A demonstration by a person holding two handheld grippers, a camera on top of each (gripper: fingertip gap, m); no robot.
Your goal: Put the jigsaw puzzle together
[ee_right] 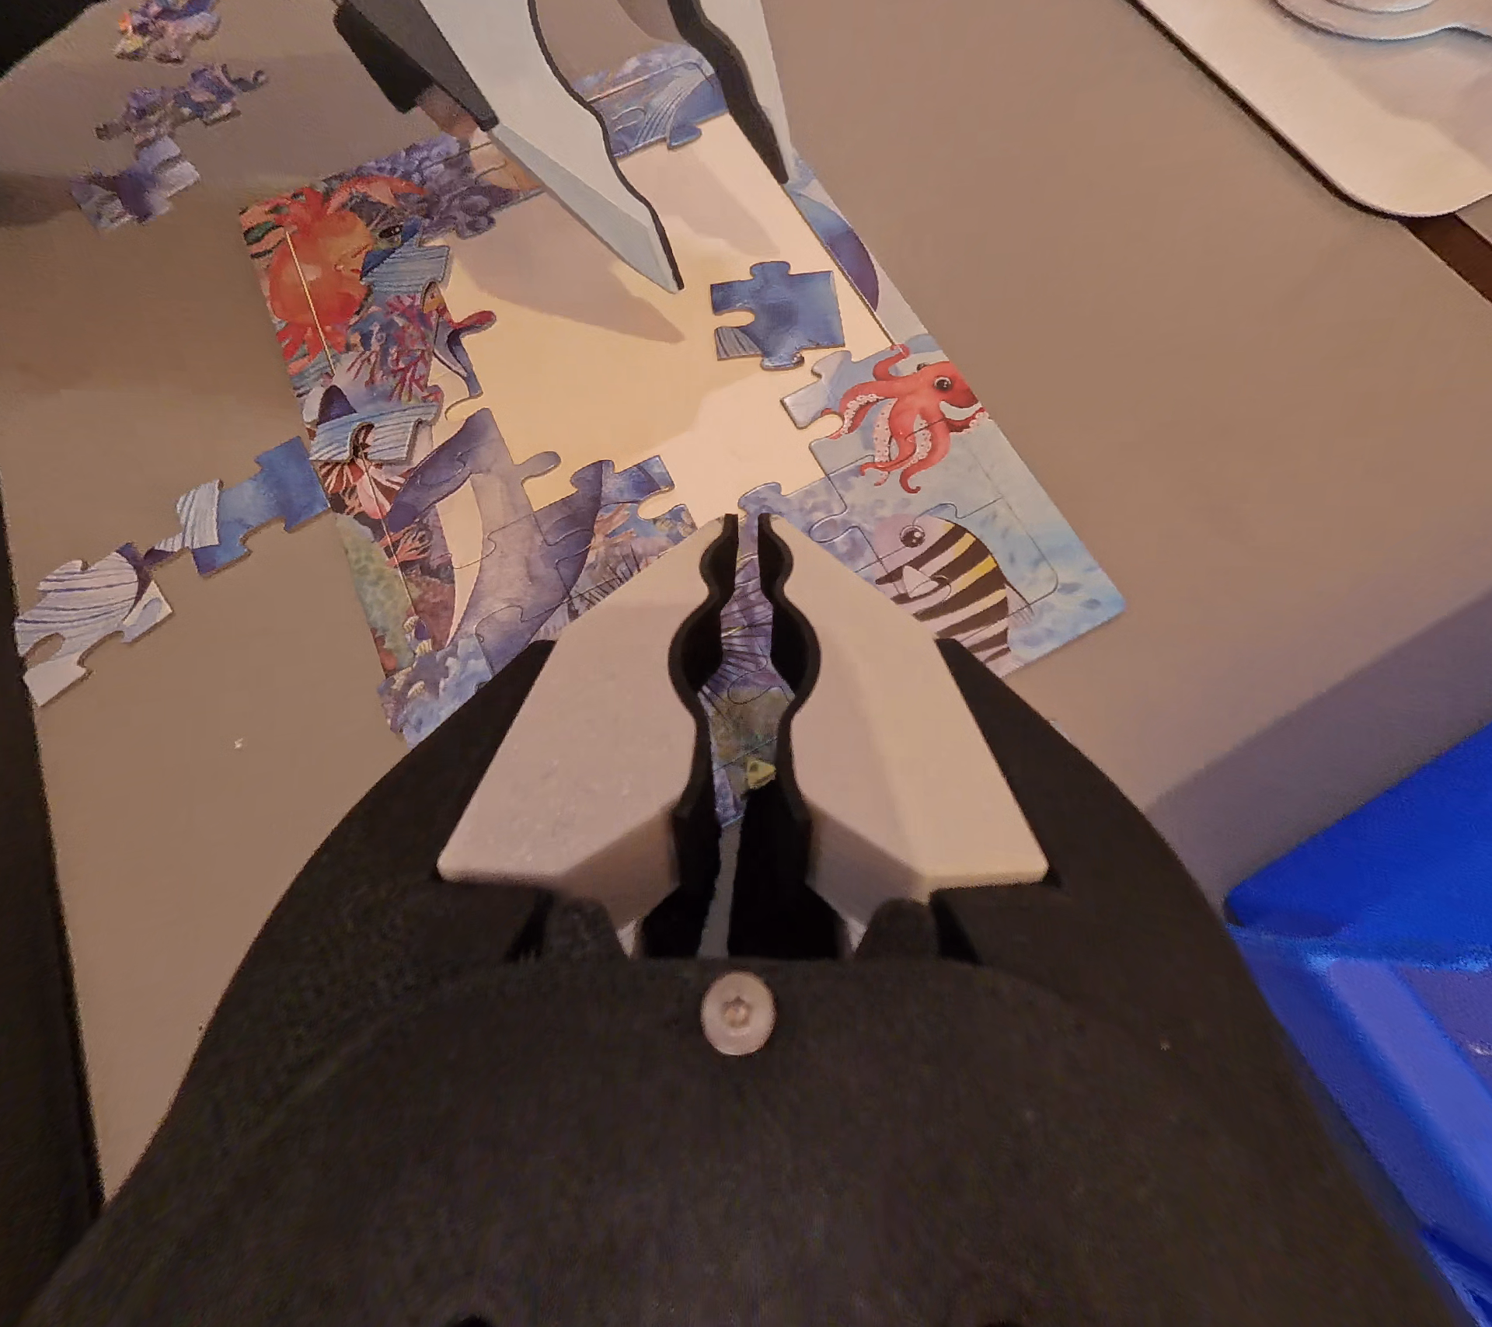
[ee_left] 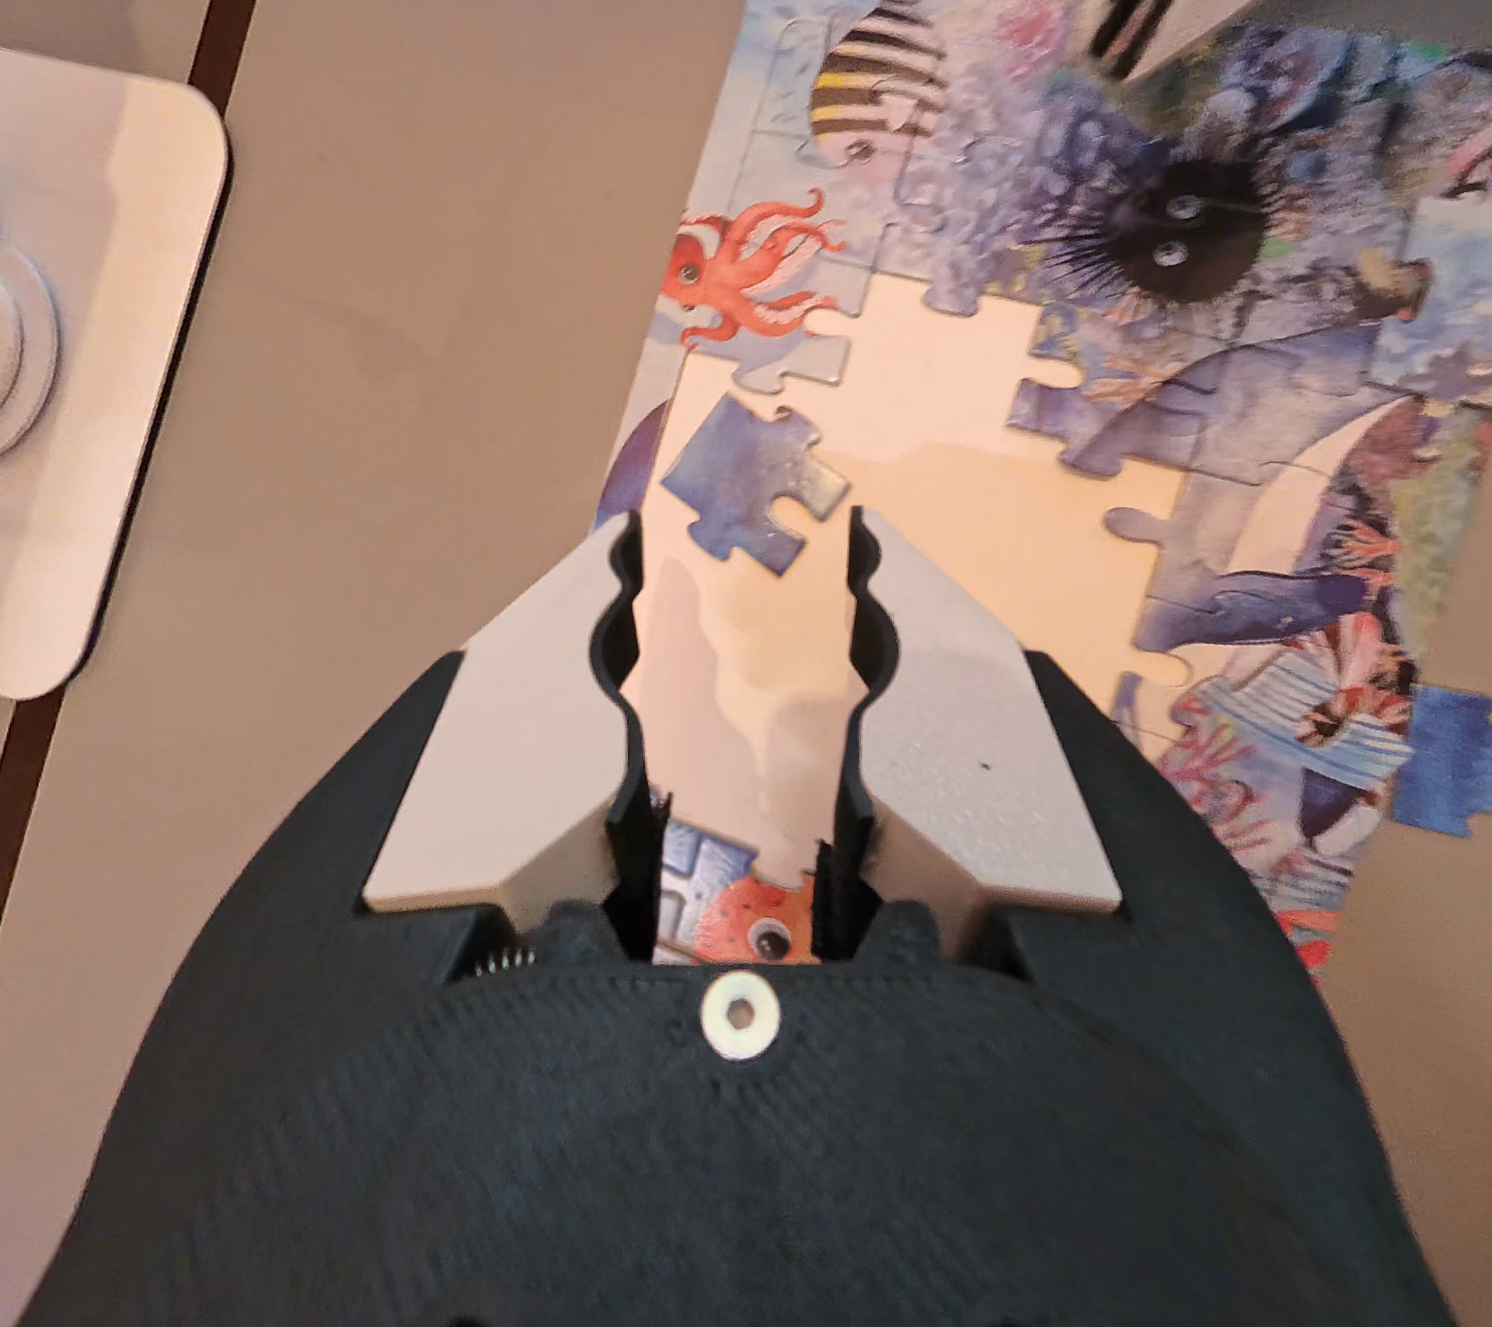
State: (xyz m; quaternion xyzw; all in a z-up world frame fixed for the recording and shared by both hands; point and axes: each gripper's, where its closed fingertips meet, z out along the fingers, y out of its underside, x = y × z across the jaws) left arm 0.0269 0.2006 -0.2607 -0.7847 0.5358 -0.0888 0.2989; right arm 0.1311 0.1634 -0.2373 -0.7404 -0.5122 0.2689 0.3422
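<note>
I am seeing the jigsaw puzzle (ee_right: pixel 953 529) lying near the middle of the bench (ee_right: pixel 1130 336), with wide bare room in its centre. One loose blue piece (ee_left: pixel 751 489) is lying there alone. My left gripper (ee_left: pixel 747 521) is hanging half open over it, holding nothing. My right gripper (ee_right: pixel 747 521) is nearly closed and empty, over the near puzzle edge. Some six loose pieces (ee_right: pixel 161 25) are lying beside.
</note>
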